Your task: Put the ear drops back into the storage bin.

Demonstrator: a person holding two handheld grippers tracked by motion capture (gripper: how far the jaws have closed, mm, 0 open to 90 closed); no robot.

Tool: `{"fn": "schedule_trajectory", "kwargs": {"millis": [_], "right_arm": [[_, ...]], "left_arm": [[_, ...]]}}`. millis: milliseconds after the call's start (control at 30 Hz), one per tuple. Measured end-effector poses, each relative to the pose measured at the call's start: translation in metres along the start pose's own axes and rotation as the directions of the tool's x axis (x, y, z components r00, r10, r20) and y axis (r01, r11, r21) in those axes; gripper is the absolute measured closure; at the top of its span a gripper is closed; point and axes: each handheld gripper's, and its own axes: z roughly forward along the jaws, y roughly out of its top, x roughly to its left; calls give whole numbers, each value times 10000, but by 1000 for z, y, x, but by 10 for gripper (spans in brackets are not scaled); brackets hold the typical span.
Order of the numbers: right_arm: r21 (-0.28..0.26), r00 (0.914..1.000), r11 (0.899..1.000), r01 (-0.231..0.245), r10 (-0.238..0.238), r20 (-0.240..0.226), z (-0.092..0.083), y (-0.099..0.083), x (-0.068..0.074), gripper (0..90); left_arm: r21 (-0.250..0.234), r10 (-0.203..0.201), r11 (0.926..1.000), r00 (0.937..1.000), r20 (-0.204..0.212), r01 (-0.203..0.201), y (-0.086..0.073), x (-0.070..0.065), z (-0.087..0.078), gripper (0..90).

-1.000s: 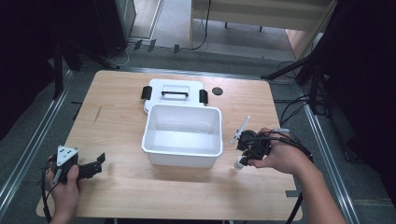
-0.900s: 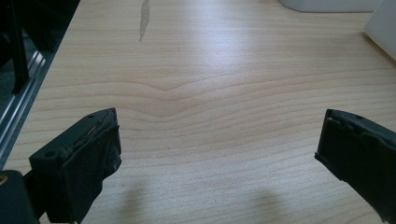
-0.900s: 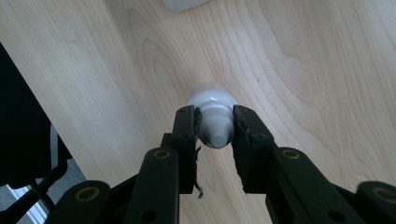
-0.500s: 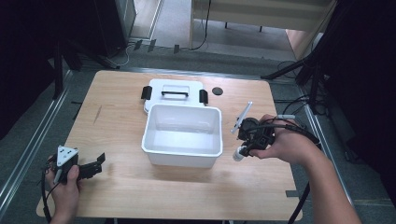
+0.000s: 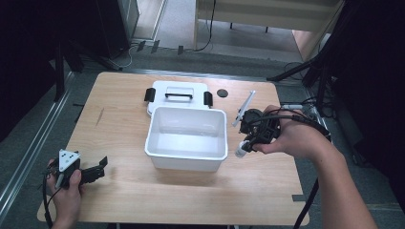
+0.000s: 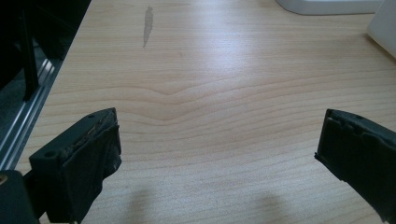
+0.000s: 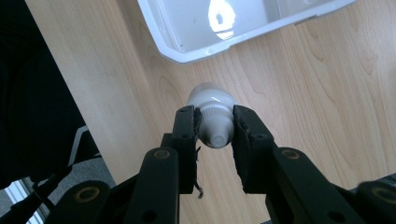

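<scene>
**Small bottle in grip, beside the tub**

Right gripper (image 7: 214,128): jaws clamped on the ribbed neck of a small white bottle (image 7: 211,100), one pad on each side. In the right gripper view the cap end points back toward the camera, the rounded body hangs away toward the table. In the high view the bottle (image 5: 241,150) sits off the wood, just beside the right wall of the white tub (image 5: 153,134), not yet over it.

Left gripper (image 5: 90,174): jaws spread wide, nothing between them, low over the bare table (image 6: 224,70) near its front left corner, well apart from the tub.

Judgement on the step: most likely carrying the bottle to the open tub. To do it well:
- keep the squeeze steady; the neck is narrow and ribbed, the heavier body hangs below and could swing.
- clear the rim fully before moving sideways, since the bottle hangs lower than the jaws.
- lower toward the tub floor before letting go; a round bottle may roll or bounce.

The lid (image 5: 177,95) lies behind the tub, out of the path.
</scene>
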Motion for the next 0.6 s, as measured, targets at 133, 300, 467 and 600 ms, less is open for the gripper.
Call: {"fn": "schedule_trajectory", "kwargs": {"millis": [133, 300, 467, 600], "right_arm": [[63, 9998, 9998, 179, -179, 29, -5, 7, 2, 724], [-83, 9994, 9994, 331, -330, 99, -10, 16, 3, 724], [-135, 9986, 9985, 525, -524, 96, -12, 28, 6, 724], [-104, 9972, 9971, 753, -753, 18, -9, 39, 10, 725]], "left_arm": [[1, 19, 10000, 10000, -8, -19, 0, -1, 0, 1], [-9, 2, 10000, 10000, -1, -2, 0, 0, 0, 1], [25, 14, 10000, 10000, 24, -14, 0, 0, 0, 1], [3, 3, 10000, 10000, 36, -4, 0, 0, 0, 1]]}}
